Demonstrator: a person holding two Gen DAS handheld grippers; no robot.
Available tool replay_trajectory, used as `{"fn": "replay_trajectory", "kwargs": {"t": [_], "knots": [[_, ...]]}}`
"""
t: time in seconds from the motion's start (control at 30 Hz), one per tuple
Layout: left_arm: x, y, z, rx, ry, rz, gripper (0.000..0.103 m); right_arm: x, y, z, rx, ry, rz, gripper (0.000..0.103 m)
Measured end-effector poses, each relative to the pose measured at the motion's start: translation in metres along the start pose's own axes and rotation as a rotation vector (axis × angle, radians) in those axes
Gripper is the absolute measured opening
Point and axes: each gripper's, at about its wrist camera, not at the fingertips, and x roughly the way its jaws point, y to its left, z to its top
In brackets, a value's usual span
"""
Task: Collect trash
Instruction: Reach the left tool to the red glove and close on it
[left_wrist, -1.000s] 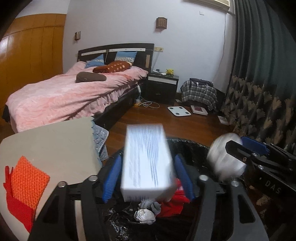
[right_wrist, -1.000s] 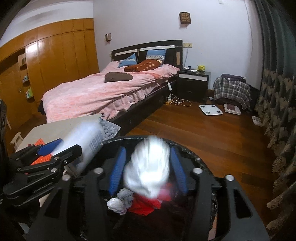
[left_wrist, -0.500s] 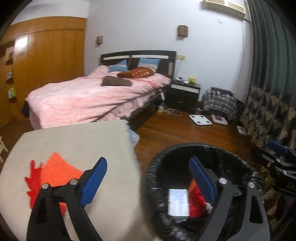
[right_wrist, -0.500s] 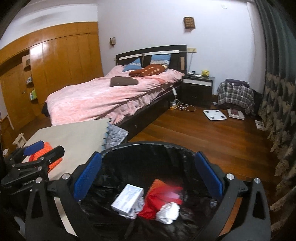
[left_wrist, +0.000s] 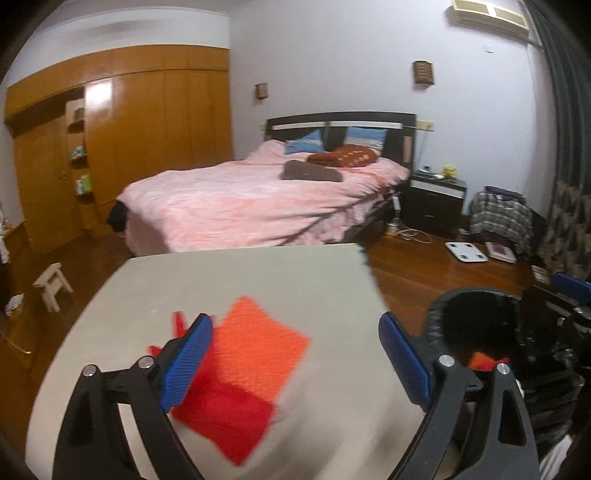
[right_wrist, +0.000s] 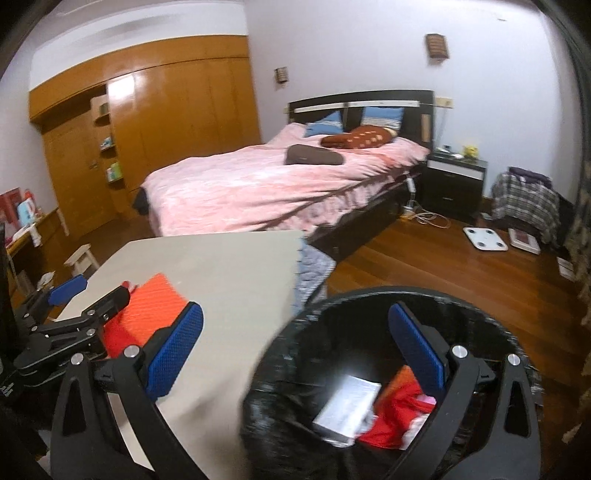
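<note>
- While the left claw (left_wrist: 295, 354) hangs over the pale grey bench (left_wrist: 258, 280), its blue-padded jaws stand wide apart with nothing between them; they have just been opening.
- Under that claw lies a flat orange woven cloth (left_wrist: 258, 350) overlapping a red cloth (left_wrist: 225, 417), both resting on the bench top.
- Beside the bench's right edge stands the round bin lined with a black plastic bag (left_wrist: 476, 306), on the wooden floor (left_wrist: 436, 273).
- From the right wrist view, the right claw (right_wrist: 293, 347) straddles the bench edge and the bin: one blue pad is over the bench, the other over the bin's mouth. Its jaws are spread wide and empty, and they too have just been opening.
- Inside the bin lie a white rectangular box (right_wrist: 347, 410), tilted, and just beside it a crumpled red piece of trash (right_wrist: 395, 413), with a bit of orange showing behind that.
- A grey quilted cover (right_wrist: 312, 269) hangs down at the bench's far corner.
- Beyond the bench is a bed with a pink blanket (right_wrist: 258, 184), a dark nightstand (right_wrist: 454, 181) to its right, and a white bathroom scale (right_wrist: 484, 239) on the floor.
- Motion blur softens the near parts of both views.
</note>
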Motion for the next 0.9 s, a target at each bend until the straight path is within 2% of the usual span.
{"fn": "replay_trajectory", "kwargs": {"t": [0.23, 0.43, 0.67, 0.8, 0.9], "knots": [[0.004, 0.044, -0.011, -0.046, 0.017, 0.087, 0.089, 0.017, 0.044, 0.003, -0.049, 0.014, 0.081, 0.098], [0.013, 0.069, -0.024, -0.083, 0.052, 0.118, 0.086, 0.039, 0.074, 0.001, -0.073, 0.043, 0.124, 0.098], [0.041, 0.077, -0.039, -0.116, 0.132, 0.089, 0.074, 0.062, 0.093, -0.005, -0.085, 0.08, 0.14, 0.098], [0.055, 0.076, -0.046, -0.12, 0.158, 0.077, 0.071, 0.07, 0.098, -0.01, -0.095, 0.096, 0.139, 0.098], [0.064, 0.078, -0.051, -0.129, 0.178, 0.064, 0.06, 0.076, 0.101, -0.012, -0.1, 0.105, 0.139, 0.098]]}}
